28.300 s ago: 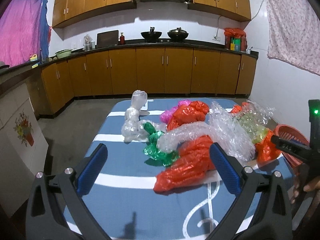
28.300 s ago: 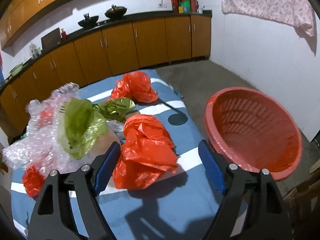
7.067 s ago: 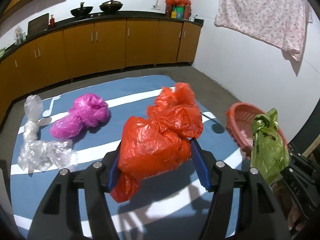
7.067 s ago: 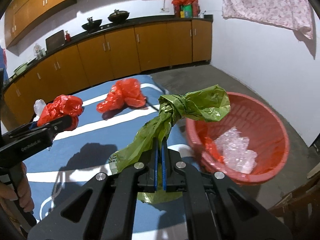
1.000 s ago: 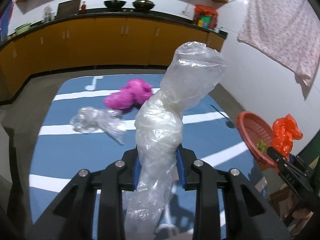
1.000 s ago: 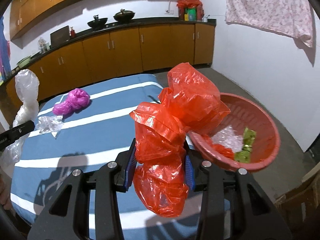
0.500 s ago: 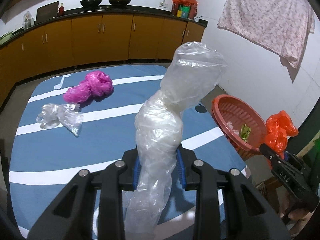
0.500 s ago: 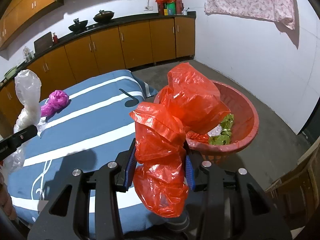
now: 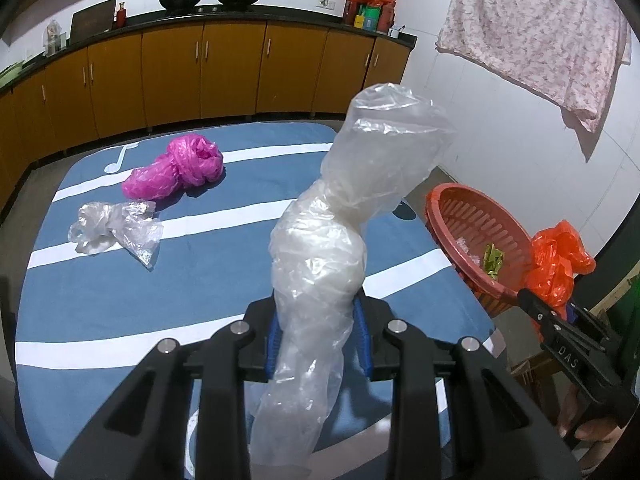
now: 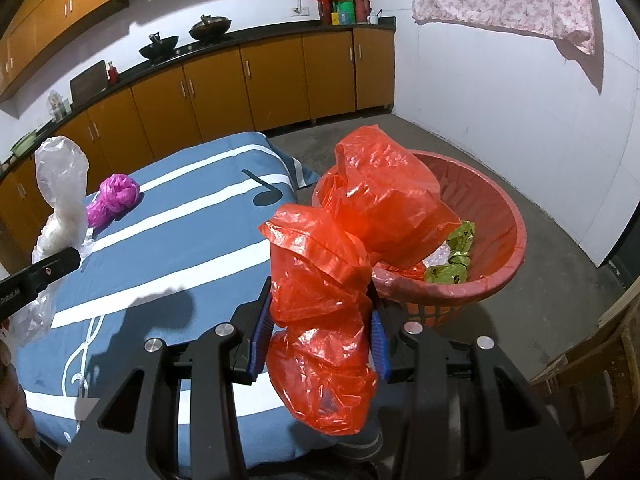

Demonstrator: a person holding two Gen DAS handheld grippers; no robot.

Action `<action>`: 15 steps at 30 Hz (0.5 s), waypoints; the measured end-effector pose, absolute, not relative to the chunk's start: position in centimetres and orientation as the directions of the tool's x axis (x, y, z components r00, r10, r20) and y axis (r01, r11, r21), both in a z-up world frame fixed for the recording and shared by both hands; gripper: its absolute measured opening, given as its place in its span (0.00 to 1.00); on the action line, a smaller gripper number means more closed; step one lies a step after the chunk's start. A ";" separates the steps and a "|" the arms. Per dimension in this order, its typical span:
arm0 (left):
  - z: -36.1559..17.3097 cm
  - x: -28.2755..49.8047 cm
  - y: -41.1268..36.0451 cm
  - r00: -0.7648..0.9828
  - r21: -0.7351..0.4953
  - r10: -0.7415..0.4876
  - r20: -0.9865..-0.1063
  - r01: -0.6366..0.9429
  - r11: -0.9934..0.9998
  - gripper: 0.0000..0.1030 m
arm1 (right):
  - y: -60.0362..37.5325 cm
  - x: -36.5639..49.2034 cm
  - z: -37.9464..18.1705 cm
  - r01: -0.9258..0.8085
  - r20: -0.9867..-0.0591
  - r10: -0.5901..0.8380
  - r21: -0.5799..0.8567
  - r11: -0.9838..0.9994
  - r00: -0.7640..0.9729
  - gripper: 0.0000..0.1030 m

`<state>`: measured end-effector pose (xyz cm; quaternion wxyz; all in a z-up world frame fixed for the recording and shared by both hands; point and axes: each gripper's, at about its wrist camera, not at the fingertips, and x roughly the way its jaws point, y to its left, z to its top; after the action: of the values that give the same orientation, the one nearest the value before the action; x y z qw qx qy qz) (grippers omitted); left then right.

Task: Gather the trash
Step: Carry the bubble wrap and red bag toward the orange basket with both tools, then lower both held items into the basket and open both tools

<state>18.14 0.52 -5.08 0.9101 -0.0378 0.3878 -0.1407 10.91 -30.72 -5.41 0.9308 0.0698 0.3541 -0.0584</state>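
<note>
With your right tongs [image 10: 318, 334] clamping the orange bag [image 10: 352, 248] and left tongs [image 9: 318, 334] gripping the clear bag [image 9: 344, 216], release both over the red basket [image 10: 508, 216] on the right.

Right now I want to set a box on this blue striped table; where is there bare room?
Bare cloth lies between the crumpled clear plastic bag and the red slatted basket, and along the near edge. The far-left corner is crowded: the magenta plastic bag lies beside the clear one.

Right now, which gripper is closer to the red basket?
Right. The right gripper, shut on the orange bag, hangs just beside the red basket rim. The left gripper, holding the clear bag, sits back over the blue table.
</note>
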 end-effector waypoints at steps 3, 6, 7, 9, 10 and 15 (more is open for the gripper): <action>-5.1 18.2 0.5 0.657 -0.180 -0.287 -0.697 0.227 0.957 0.29 | -30.7 11.0 -5.5 0.157 -0.668 -0.057 0.090 0.984 0.742 0.41; -5.2 18.2 0.3 0.654 -0.181 -0.288 -0.700 0.228 0.957 0.29 | -30.8 11.0 -5.5 0.158 -0.669 -0.057 0.090 0.983 0.741 0.41; -5.1 18.2 0.2 0.653 -0.181 -0.288 -0.700 0.229 0.957 0.29 | -30.8 11.0 -5.5 0.158 -0.669 -0.057 0.091 0.983 0.741 0.41; -5.1 18.2 0.0 0.651 -0.181 -0.289 -0.702 0.230 0.956 0.29 | -30.8 11.0 -5.5 0.158 -0.670 -0.057 0.091 0.983 0.740 0.41; -5.1 18.3 0.0 0.649 -0.182 -0.290 -0.703 0.230 0.956 0.29 | -30.8 11.1 -5.6 0.159 -0.670 -0.057 0.091 0.983 0.740 0.41; -5.3 18.8 -0.7 0.639 -0.189 -0.302 -0.707 0.241 0.952 0.29 | -31.4 11.2 -5.5 0.168 -0.666 -0.075 0.077 0.983 0.742 0.41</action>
<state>18.77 -0.73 -5.28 0.9045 -0.0384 0.3974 -0.1500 11.22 -31.40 -5.45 0.9310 0.0659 0.3530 -0.0653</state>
